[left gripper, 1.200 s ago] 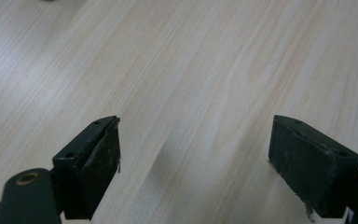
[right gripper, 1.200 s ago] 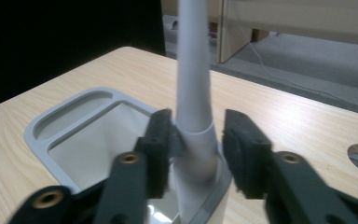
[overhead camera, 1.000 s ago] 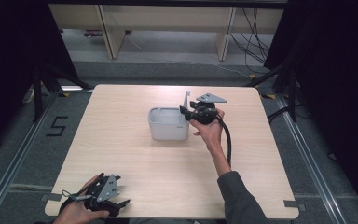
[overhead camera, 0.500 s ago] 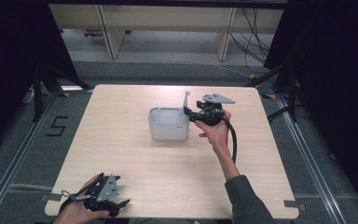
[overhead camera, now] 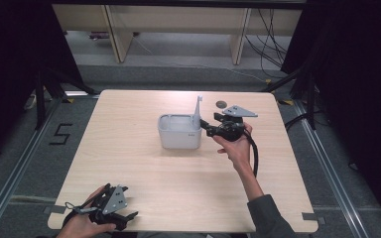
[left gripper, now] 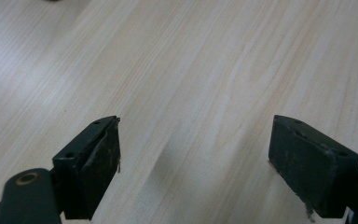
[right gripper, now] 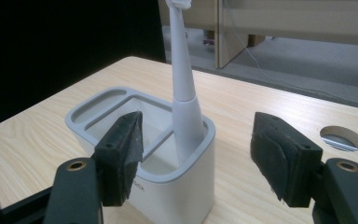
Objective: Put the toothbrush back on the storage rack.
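A lab: black curtains (overhead camera: 10, 59), floor rails (overhead camera: 15, 173), trailing cables (overhead camera: 270, 29).

White plastic electric toothbrush (right gripper: 185, 100) stands upright, slightly tilted, in near corner compartment of pale grey rounded-square plastic holder (overhead camera: 179, 132), mid-table, just off my claw tips.

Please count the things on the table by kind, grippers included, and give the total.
Grey holder: 1
White toothbrush, standing in the holder: 1
Grippers, left gripper and right gripper: 2
Total: 4
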### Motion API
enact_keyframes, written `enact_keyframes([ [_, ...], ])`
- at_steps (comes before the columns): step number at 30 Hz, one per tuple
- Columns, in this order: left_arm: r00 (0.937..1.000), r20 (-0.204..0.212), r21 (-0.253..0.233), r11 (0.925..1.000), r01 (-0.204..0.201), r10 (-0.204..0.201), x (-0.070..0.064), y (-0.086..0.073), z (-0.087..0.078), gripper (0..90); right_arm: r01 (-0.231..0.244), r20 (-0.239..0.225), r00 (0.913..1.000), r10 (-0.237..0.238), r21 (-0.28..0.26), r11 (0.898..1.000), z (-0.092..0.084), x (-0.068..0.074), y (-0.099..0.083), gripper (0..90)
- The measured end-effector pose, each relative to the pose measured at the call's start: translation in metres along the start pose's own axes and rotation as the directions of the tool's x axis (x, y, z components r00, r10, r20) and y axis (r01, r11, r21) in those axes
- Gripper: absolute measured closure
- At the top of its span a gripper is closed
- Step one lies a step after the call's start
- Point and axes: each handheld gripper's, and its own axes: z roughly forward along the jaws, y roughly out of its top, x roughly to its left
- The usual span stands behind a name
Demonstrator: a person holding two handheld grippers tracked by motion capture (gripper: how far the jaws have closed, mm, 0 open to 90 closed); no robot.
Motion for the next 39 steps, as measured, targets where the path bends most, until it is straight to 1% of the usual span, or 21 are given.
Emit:
enact_keyframes([
  [1,0.9993,-0.032,0.007,0.9998,-0.018,0.018,0.0,0.0,0.0,16.4,0.006,-0.008,0.9999,-0.006,-0.009,1.0,0.0,-0.001,0.0,35.3],
  [2,0.9993,-0.034,0.005,0.9999,-0.015,0.015,-0.001,0.0,0.0,16.3,-0.005,0.001,1.0,0.005,-0.006,1.0,-0.001,0.0,0.0,35.2],
  [4,0.9994,-0.03,0.003,0.9999,-0.015,0.015,-0.001,0.0,0.0,16.4,-0.004,0.006,1.0,0.004,-0.005,1.0,-0.001,0.001,0.0,35.0],
  [6,0.9997,-0.02,-0.028,0.9995,0.014,-0.014,-0.002,-0.001,0.002,16.4,0.007,-0.003,1.0,-0.007,-0.003,1.0,0.0,0.001,-0.002,34.9],
  [8,0.9994,-0.034,0.001,0.9999,-0.011,0.011,-0.001,-0.001,0.0,16.4,-0.012,0.001,0.9999,0.012,0.026,1.0,-0.001,0.004,-0.003,34.4],
  [10,0.9998,-0.015,-0.003,0.9999,-0.013,0.013,0.0,-0.001,0.0,16.4,0.024,0.006,0.9997,-0.024,0.02,1.0,-0.001,0.003,-0.005,33.9],
  [11,0.9998,-0.016,0.0,0.9999,-0.014,0.014,-0.001,-0.001,0.0,16.4,0.004,-0.008,1.0,-0.004,0.019,1.0,-0.001,0.005,-0.006,33.7],
  [12,0.9998,-0.018,-0.022,0.9997,0.009,-0.01,-0.002,-0.001,0.001,16.4,0.011,-0.014,0.9998,-0.011,0.022,1.0,-0.002,0.004,-0.006,33.6],
  [14,0.9988,-0.047,-0.02,0.9998,0.009,-0.01,-0.003,-0.001,0.002,16.4,-0.015,-0.034,0.9993,0.016,0.025,1.0,-0.005,0.004,-0.008,33.5],
  [23,0.9993,-0.034,-0.025,0.9996,0.015,-0.016,-0.003,-0.001,0.002,16.4,0.006,-0.017,0.9998,-0.005,0.027,1.0,-0.014,0.001,-0.015,32.7],
  [25,0.9991,-0.042,-0.01,0.9999,0.0,-0.001,-0.002,-0.001,0.001,16.4,-0.019,-0.028,0.9994,0.02,0.044,0.999,-0.016,0.004,-0.015,32.4],
  [26,0.9995,-0.028,0.001,0.9999,-0.012,0.012,-0.001,-0.001,0.0,16.4,-0.009,-0.029,0.9995,0.011,0.043,0.999,-0.016,0.005,-0.016,32.0],
  [27,0.9996,-0.022,-0.026,0.9995,0.015,-0.015,-0.003,-0.001,0.002,16.4,-0.001,-0.034,0.9994,0.003,0.042,0.999,-0.016,0.005,-0.017,31.7],
  [28,0.9997,-0.023,-0.012,0.9999,-0.001,0.001,-0.002,-0.001,0.001,16.4,-0.013,-0.037,0.9992,0.015,0.041,0.999,-0.016,0.007,-0.018,31.3],
  [29,0.9997,-0.019,0.002,0.9999,-0.015,0.015,-0.001,-0.001,0.0,16.4,0.008,-0.039,0.9992,-0.006,0.053,0.999,-0.017,0.009,-0.018,30.5],
  [32,0.9996,-0.02,-0.031,0.9994,0.018,-0.019,-0.003,-0.001,0.002,16.4,0.041,-0.031,0.9987,-0.04,0.052,0.998,-0.019,0.012,-0.02,30.1],
  [34,0.9998,-0.018,-0.018,0.9998,0.0,-0.001,-0.001,-0.001,0.001,16.3,0.03,-0.044,0.9987,-0.027,0.068,0.997,-0.023,0.018,-0.023,29.3],
  [35,0.9998,-0.015,-0.007,0.9999,-0.012,0.012,-0.001,-0.001,0.0,16.4,0.052,-0.049,0.9976,-0.049,0.06,0.997,-0.023,0.017,-0.023,29.1],
  [36,0.9998,-0.015,-0.008,0.9999,-0.01,0.01,-0.001,-0.001,0.0,16.4,0.029,-0.042,0.9988,-0.026,0.075,0.997,-0.027,0.021,-0.025,28.6],
  [37,0.9998,-0.015,-0.027,0.9996,0.011,-0.011,-0.002,-0.001,0.001,16.4,0.045,-0.052,0.9978,-0.042,0.065,0.997,-0.028,0.021,-0.027,27.9],
  [39,0.9997,-0.018,-0.025,0.9996,0.014,-0.014,-0.002,-0.001,0.002,16.4,0.037,-0.069,0.9971,-0.032,0.074,0.997,-0.031,0.024,-0.031,27.7],
])
